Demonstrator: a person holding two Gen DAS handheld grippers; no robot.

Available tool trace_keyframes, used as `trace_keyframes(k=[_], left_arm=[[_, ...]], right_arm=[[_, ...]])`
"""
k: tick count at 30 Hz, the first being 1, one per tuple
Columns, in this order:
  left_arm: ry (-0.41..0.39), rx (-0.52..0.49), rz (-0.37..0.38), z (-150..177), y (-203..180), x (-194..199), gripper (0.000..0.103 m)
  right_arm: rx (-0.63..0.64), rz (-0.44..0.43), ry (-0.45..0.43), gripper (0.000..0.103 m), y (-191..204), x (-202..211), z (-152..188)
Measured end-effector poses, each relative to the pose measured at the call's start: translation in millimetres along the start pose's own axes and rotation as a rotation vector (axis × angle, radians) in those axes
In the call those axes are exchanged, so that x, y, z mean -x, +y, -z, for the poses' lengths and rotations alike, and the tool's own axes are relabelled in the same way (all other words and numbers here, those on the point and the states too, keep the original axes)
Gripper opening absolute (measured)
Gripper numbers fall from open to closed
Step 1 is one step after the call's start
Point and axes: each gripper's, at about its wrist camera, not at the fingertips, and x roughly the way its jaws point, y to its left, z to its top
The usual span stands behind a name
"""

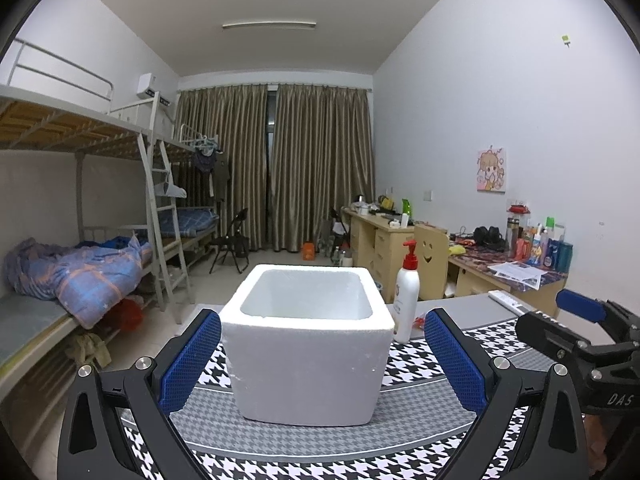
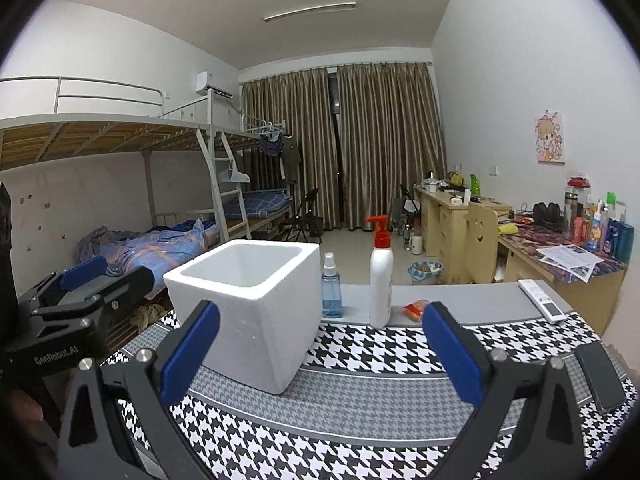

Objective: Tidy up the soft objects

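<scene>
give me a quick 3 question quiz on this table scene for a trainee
1. True or false: the white foam box holds a soft object.
2. Which stands nearest the red-capped pump bottle? A) blue spray bottle B) remote control C) black phone
3. Fill in: both the left gripper and the right gripper are ___.

Key: 1 false, its visible inside looks empty; 2 A; 3 open.

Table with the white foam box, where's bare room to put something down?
Free: the houndstooth mat in front of the foam box, and the stretch between the pump bottle and remote. Crowded: behind the box, where the spray bottle, pump bottle and orange packet cluster.
</scene>
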Motion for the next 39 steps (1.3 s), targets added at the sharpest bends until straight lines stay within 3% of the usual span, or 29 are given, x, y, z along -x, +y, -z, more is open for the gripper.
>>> trace_keyframes(k=[39], left_arm=[[-0.001, -0.033, -0.022, 34.4, -2.5, 2.4, 0.102]], right_arm=[[-0.033, 0.032, 0.010, 0.102, -12.4, 5.6, 33.1]])
